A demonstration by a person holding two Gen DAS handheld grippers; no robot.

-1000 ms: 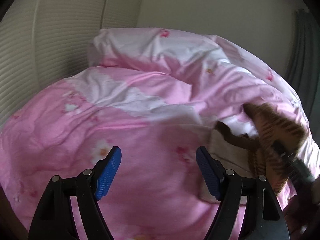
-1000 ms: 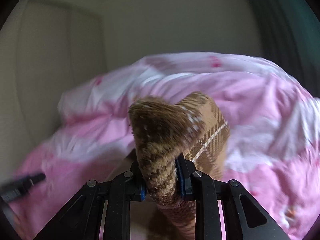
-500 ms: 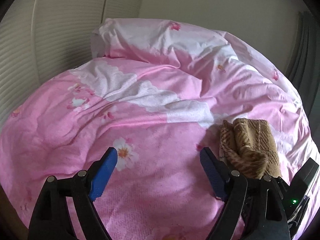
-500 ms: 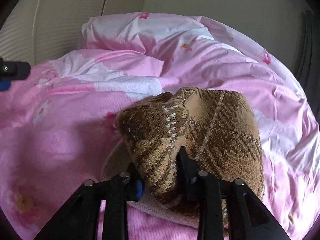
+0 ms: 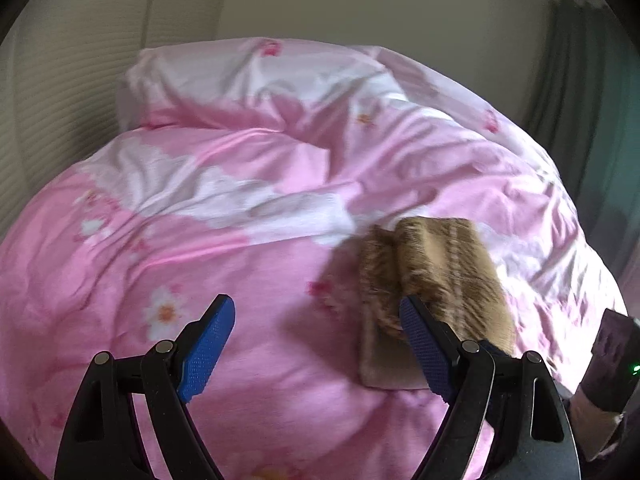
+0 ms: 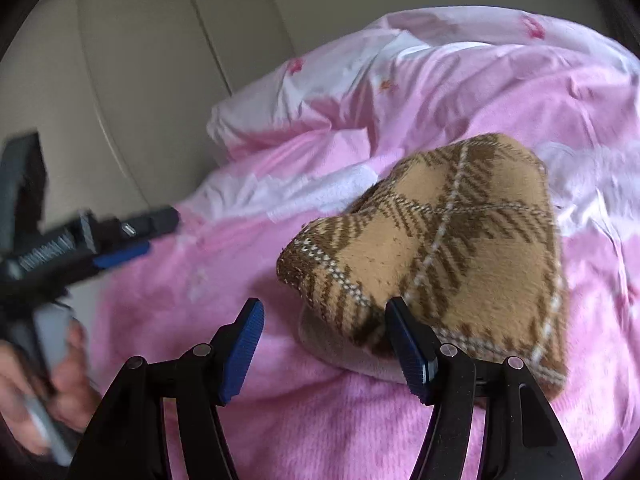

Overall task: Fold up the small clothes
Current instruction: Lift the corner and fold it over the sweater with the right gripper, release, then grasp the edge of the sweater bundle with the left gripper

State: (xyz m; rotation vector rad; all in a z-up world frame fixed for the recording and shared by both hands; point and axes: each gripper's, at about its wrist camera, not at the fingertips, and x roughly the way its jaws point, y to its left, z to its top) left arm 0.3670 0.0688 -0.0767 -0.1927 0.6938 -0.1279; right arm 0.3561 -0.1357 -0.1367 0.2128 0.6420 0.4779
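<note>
I see both grippers, left [image 5: 316,344] and right [image 6: 324,344], spread wide and empty; the folded plaid knit garment [image 6: 452,264] rests on the pink duvet [image 6: 360,432]; it looks soft, light, floppy; I'd pinch a doubled edge.

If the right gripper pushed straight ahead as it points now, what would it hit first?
Probably the pink floral duvet: the open right gripper aims just left of the folded brown plaid knit garment, though depth is unclear.
</note>
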